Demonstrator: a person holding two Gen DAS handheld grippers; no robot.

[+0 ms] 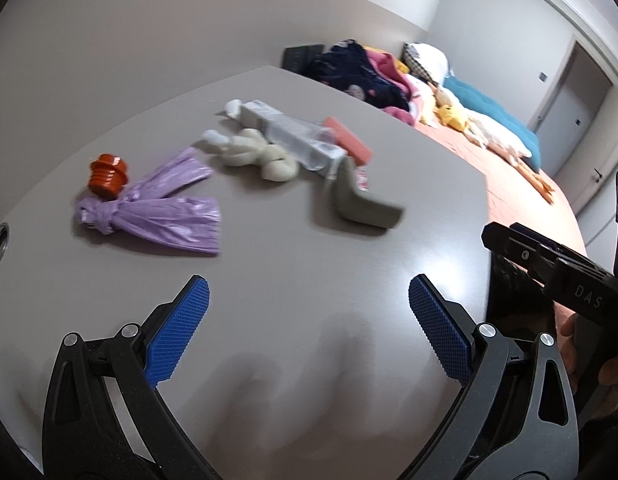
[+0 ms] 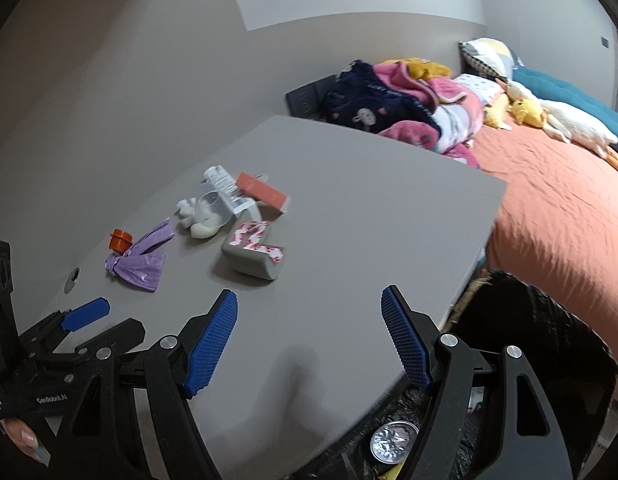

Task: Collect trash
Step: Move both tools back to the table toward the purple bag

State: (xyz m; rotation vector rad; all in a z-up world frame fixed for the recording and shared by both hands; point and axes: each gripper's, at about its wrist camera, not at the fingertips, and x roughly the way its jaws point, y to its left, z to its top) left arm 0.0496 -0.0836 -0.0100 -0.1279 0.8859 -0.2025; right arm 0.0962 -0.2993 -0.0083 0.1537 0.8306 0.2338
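Trash lies on the grey table (image 1: 293,264): a knotted purple plastic bag (image 1: 157,212), an orange cap (image 1: 108,176), crumpled white tissue (image 1: 253,152), a clear plastic package (image 1: 297,136), a salmon box (image 1: 349,142) and a bent grey carton (image 1: 361,204). My left gripper (image 1: 309,312) is open and empty above the near table. My right gripper (image 2: 309,328) is open and empty over the table's front right edge. The same items show in the right wrist view: bag (image 2: 139,266), cap (image 2: 121,240), carton (image 2: 255,252). A bin with a black liner (image 2: 529,360) stands beside the table and holds a crushed clear cup (image 2: 393,442).
A bed with an orange sheet (image 2: 549,208) runs along the table's right side, piled with blankets (image 2: 397,104), pillows and plush toys. A round cable hole (image 1: 0,236) is at the table's left edge. The wall is behind the table. A door (image 1: 565,112) is at far right.
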